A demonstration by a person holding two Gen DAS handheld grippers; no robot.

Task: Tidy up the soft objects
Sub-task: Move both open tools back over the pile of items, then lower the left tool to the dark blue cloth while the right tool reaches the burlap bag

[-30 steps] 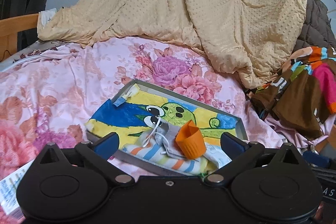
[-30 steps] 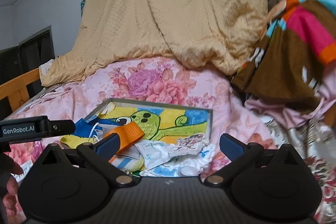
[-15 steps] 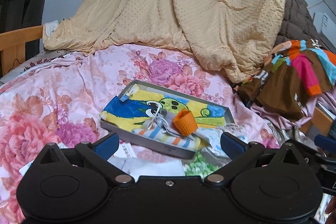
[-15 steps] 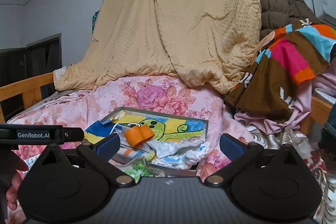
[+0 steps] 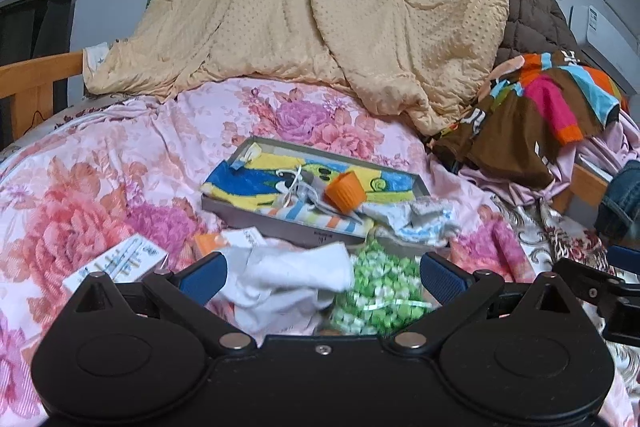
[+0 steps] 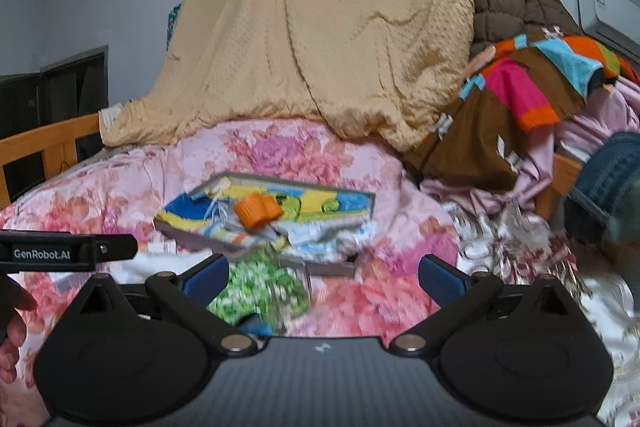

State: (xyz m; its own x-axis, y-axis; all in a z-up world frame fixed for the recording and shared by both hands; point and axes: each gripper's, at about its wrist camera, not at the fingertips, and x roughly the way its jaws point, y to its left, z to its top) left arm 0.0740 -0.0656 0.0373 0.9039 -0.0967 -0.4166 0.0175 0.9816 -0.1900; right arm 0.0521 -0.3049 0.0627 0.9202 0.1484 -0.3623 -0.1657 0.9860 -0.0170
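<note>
Both grippers, left [image 5: 322, 271] and right [image 6: 323, 273], spread wide, empty, hovering above bed in front of tray [image 5: 280, 223]. White cloth [image 5: 292, 277] and green bag [image 5: 380, 287] loose before tray. Risk: pinching floral bedsheet [image 5: 100, 187] along with cloth, tipping orange cup [image 5: 345, 191] inside tray

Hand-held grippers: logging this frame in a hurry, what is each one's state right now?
Left hand-held gripper: open, holding nothing.
Right hand-held gripper: open, holding nothing.
</note>
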